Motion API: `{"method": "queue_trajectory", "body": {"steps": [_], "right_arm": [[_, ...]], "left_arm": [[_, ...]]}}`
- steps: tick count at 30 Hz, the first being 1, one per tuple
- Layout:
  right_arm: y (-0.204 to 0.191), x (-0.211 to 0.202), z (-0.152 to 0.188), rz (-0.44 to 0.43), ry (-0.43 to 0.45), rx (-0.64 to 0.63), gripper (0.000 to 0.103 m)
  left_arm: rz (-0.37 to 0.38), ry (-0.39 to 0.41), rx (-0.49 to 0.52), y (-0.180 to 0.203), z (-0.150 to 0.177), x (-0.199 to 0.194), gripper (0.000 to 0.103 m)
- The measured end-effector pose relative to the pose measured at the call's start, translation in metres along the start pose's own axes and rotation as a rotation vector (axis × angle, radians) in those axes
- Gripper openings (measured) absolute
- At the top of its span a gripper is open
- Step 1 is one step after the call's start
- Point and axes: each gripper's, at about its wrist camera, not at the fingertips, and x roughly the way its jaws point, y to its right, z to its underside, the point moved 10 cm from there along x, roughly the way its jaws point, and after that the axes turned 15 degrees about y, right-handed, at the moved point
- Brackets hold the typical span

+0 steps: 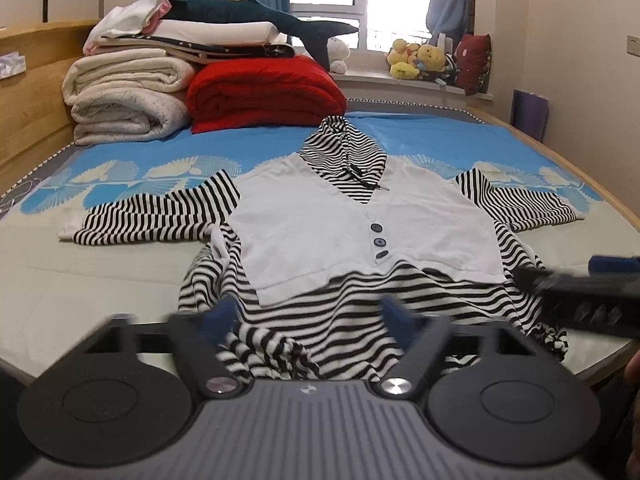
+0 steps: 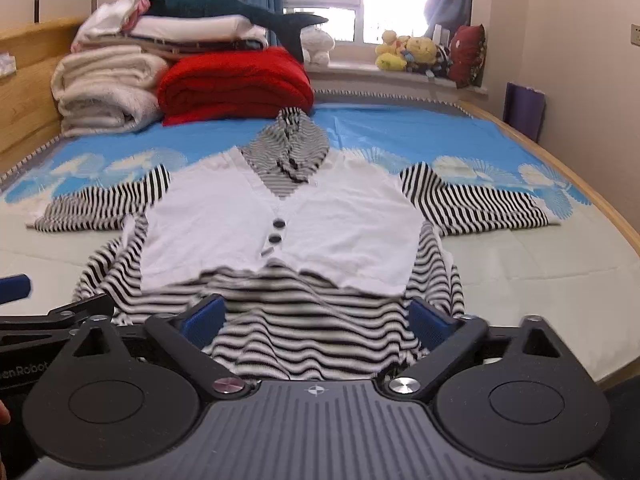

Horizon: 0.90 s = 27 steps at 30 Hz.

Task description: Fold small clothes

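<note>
While the bed [image 1: 560, 280] carries it flat, your striped hooded top [image 1: 320, 224] lies at twelve o'clock, soft and floppy. Take its bunched hem [image 2: 312, 336]; left gripper [image 1: 308, 320] and right gripper [image 2: 318, 320] both straddle it, jaws spread.

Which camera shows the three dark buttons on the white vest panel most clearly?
The left wrist view: the three dark buttons on the white vest panel are sharp and separately visible. In the right wrist view the buttons are blurred, the lowest a mere smear.
</note>
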Motion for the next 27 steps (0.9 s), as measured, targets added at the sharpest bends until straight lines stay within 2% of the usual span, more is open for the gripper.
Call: {"method": "queue_trajectory", "body": {"steps": [1,2,3,5,8,10,13,14,15,16,19,23,27], "right_arm": [[0.004,-0.001,-0.006,-0.002,0.015,0.014,0.090],[0.012,-0.001,-0.015,-0.001,0.029,0.037,0.088],[0.022,0.000,-0.025,-0.003,0.043,0.063,0.082],[0.046,0.006,-0.049,-0.003,0.079,0.103,0.071],[0.083,0.027,-0.073,0.020,0.086,0.109,0.070],[0.102,0.046,-0.073,0.038,0.065,0.109,0.070],[0.127,0.073,-0.050,0.115,0.039,0.062,0.069],[0.133,0.081,-0.038,0.152,0.013,0.049,0.067],[0.138,0.090,-0.025,0.176,-0.052,0.070,0.060],[0.139,0.096,-0.016,0.165,-0.079,0.109,0.058],[0.138,0.112,0.013,0.177,-0.196,0.104,0.057],[0.140,0.126,0.050,0.193,-0.369,0.187,0.060],[0.140,0.131,0.080,0.237,-0.485,0.219,0.061]], "left_arm": [[0.017,-0.010,-0.005,-0.002,-0.005,0.002,0.049],[0.043,-0.015,-0.011,-0.006,-0.013,0.006,0.043],[0.066,-0.012,-0.011,-0.011,-0.023,0.009,0.037],[0.095,0.000,0.036,-0.022,-0.042,0.022,0.037],[0.125,-0.046,0.103,-0.038,-0.049,0.055,0.037],[0.108,-0.099,0.098,-0.053,-0.037,0.079,0.037],[0.023,-0.200,0.053,-0.078,-0.004,0.110,0.038],[-0.020,-0.274,0.010,-0.087,0.011,0.119,0.038],[-0.047,-0.332,-0.047,-0.094,0.022,0.125,0.043],[-0.062,-0.382,-0.119,-0.099,0.033,0.130,0.054],[-0.116,-0.500,-0.180,-0.105,0.058,0.139,0.059],[-0.133,-0.582,-0.204,-0.103,0.072,0.145,0.064],[-0.141,-0.626,-0.188,-0.098,0.084,0.150,0.064]]}}
